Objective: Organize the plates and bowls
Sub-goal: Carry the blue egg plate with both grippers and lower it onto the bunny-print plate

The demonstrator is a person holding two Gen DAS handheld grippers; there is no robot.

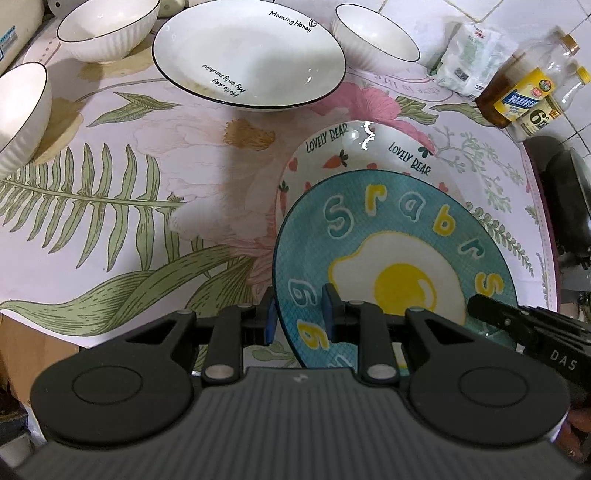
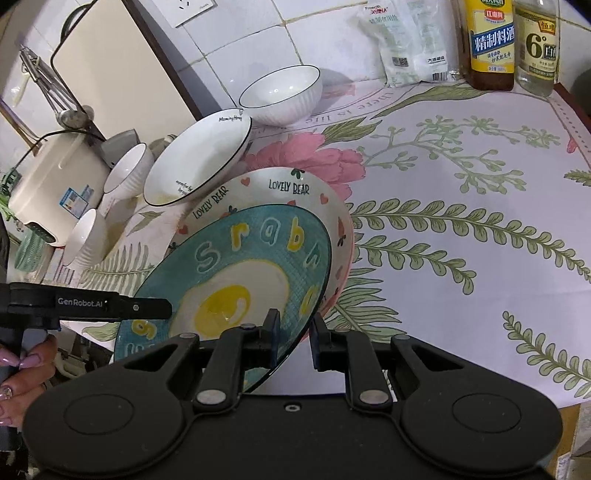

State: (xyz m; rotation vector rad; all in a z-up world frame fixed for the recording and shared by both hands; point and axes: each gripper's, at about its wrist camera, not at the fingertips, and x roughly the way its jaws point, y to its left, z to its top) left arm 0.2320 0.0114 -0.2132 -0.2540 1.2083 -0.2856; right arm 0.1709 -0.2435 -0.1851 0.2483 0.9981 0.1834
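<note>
Both grippers straddle the egg plate's (image 1: 395, 258) rim: left gripper (image 1: 300, 317) and right gripper (image 2: 294, 334), jaws partly open around the edge, pad contact unclear. Egg plate sits tilted in the bear plate (image 1: 369, 151) on the floral cloth (image 1: 110, 206). Beyond: 1 white plate (image 1: 247, 55), 3 bowls (image 1: 107, 29), bottles (image 2: 491, 40), packet (image 2: 410, 40).

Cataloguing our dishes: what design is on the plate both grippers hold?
Teal plate with a fried-egg picture and pastel letters; clearest in the left wrist view.
</note>
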